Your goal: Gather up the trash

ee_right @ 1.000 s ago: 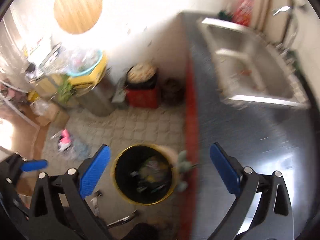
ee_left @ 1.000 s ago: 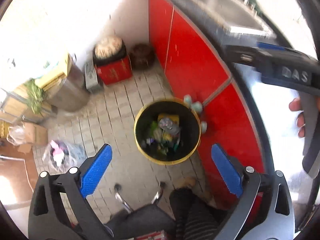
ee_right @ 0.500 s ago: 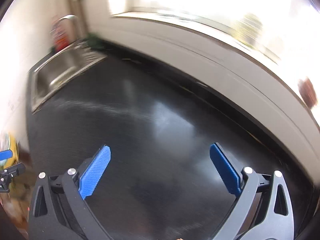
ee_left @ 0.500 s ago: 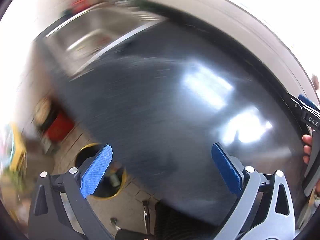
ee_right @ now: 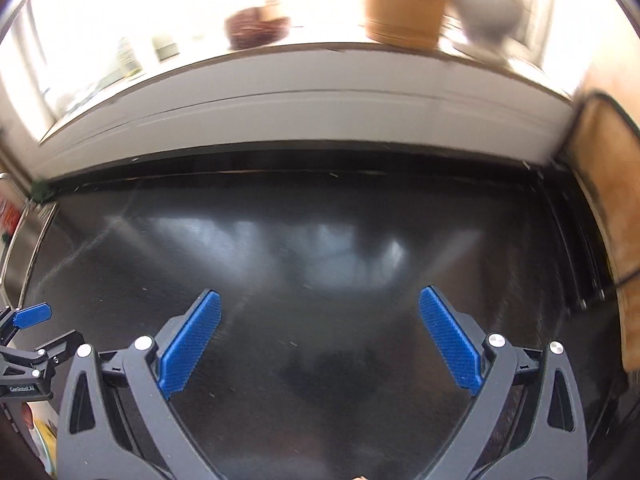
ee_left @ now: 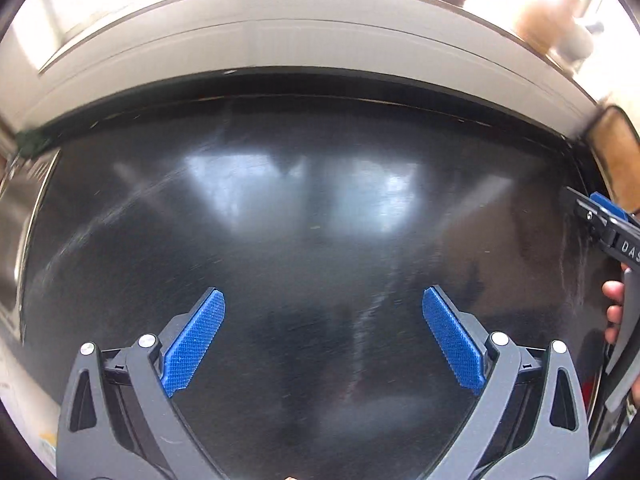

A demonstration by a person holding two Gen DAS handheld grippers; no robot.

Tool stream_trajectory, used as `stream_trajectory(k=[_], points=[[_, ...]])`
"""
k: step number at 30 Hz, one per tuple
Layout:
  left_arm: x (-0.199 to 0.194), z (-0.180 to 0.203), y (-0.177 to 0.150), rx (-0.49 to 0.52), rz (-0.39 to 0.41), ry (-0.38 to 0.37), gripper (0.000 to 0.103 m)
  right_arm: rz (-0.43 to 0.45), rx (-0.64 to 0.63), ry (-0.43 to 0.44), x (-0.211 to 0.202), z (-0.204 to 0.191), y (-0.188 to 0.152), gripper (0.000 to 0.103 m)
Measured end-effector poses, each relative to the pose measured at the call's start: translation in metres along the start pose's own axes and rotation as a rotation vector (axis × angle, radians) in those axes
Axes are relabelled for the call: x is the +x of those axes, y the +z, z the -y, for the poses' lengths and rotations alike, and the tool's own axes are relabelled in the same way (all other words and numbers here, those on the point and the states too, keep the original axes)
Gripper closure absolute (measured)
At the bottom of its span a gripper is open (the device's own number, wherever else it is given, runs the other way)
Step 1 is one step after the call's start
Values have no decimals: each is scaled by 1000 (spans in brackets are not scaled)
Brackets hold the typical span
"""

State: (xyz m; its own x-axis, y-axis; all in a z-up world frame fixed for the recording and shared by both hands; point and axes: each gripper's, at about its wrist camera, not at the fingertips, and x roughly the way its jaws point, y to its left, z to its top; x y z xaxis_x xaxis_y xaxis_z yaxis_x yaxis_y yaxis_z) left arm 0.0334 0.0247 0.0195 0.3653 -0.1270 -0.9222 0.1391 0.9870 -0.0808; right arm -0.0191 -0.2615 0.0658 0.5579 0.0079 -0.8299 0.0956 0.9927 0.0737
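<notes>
The left tool (ee_left: 323, 332), a grey plastic two-finger clamp with blue ribbed pads (ee_left: 195, 344), hangs above the glossy black tabletop (ee_left: 304, 216) with its fingers spread wide and nothing between them. The right tool (ee_right: 319, 334), of the same build, is likewise spread and empty over the same tabletop (ee_right: 304, 248). In the left wrist view the right tool appears at the tabletop's right edge, with the fingertips of the person's hand (ee_left: 614, 312) wrapped around its grey handle; in the right wrist view the left tool shows at the tabletop's left edge. No trash item can be made out on the tabletop in either view, so the place of the task's thing cannot be told. Behind the tabletop runs a pale white window ledge (ee_right: 304, 92), and on it stand a dark brown round bowl-like object (ee_right: 256, 32), a tan cylindrical container (ee_right: 404, 4) and a blurred grey rounded vessel (ee_right: 492, 4). To the tabletop's right leans a light wooden board (ee_right: 608, 184). At the tabletop's left edge a strip of steel sink (ee_left: 16, 216) is just visible.
</notes>
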Motion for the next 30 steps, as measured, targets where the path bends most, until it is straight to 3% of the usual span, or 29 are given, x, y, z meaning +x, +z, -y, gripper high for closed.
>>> stream_trajectory(k=[7, 13, 30], points=[[22, 68, 12, 97, -21, -50, 7, -44, 137, -6, -9, 44, -46, 7], [36, 102, 14, 139, -39, -65, 7, -53, 158, -21, -10, 60, -55, 7], [43, 99, 11, 125, -63, -36, 7, -40, 127, -11, 0, 49, -45, 7]])
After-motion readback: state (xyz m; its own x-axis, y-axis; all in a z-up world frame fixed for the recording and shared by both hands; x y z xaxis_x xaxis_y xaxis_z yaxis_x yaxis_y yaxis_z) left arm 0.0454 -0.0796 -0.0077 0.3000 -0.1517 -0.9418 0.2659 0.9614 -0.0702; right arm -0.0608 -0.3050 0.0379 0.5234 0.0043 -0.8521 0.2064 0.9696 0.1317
